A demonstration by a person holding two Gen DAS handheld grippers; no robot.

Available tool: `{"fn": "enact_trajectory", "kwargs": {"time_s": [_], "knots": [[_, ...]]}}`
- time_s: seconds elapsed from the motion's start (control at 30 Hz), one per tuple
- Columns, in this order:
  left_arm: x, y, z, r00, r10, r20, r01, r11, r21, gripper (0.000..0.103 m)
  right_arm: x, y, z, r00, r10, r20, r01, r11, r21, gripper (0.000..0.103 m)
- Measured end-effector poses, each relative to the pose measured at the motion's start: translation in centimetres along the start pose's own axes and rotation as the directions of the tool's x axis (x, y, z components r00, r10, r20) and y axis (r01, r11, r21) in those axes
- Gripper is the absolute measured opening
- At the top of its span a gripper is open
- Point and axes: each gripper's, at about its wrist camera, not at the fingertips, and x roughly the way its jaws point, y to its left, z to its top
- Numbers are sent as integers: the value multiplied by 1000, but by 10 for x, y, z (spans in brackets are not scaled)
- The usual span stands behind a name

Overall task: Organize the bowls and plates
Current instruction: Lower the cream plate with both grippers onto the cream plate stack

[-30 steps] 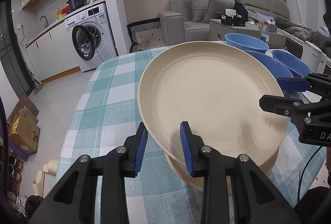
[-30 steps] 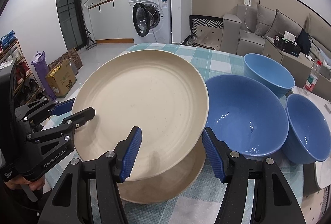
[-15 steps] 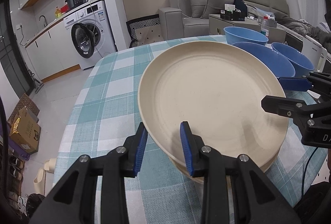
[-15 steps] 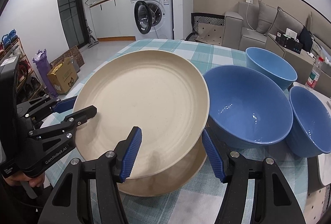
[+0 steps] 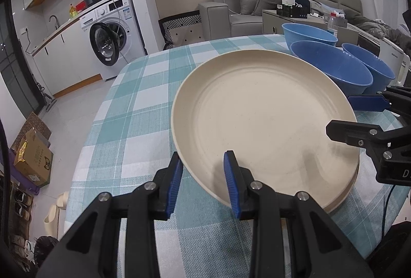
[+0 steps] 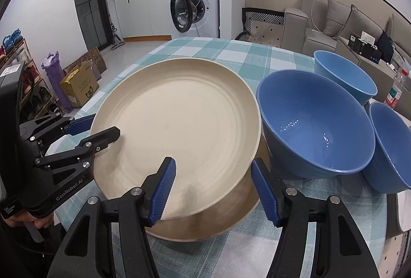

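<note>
Two cream plates sit stacked near the table's near edge: the upper plate (image 6: pixel 177 134) lies tilted on the lower plate (image 6: pixel 205 229), whose rim shows beneath it on the near right side. The left gripper (image 5: pixel 203 175) straddles the upper plate's near left rim, one blue pad below the edge and one above it; the jaws stand at a moderate gap, and whether the pads actually press the rim cannot be told. The right gripper (image 6: pixel 213 190) reaches in at the plates' near right side (seen in the left wrist view as black fingers crossing the far right rim), its jaws spread wide, the left finger over the upper plate's surface and the right finger outside both rims, with no contact evident. Just right of the plates stands a large blue bowl (image 6: pixel 316 129), close against the stack; a second blue bowl (image 6: pixel 344 75) sits farther back, and a third blue bowl (image 6: pixel 393 147) lies at the right edge, touching the large one. All rest on a teal-and-white checked tablecloth (image 5: pixel 133 108). Beyond the table, a washing machine (image 6: pixel 195 5) stands far left and a grey sofa (image 6: pixel 328 21) far right.
</note>
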Motion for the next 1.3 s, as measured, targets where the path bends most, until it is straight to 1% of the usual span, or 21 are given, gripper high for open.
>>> {"fn": "enact_trajectory", "kwargs": {"time_s": [0.53,0.87,1.3], "knots": [[12,-3,-5,999,5,-39,-4,1000,29,31,22,-2,-6,998,-15,-66,14,1000,-20,63],[13,-9,-8,999,-5,-50,8,999,48,33,22,-4,-8,996,-31,-82,29,999,-30,63],[17,-17,-11,998,-9,-60,13,997,73,34,29,-5,-13,991,-75,-115,68,996,-66,67]]}}
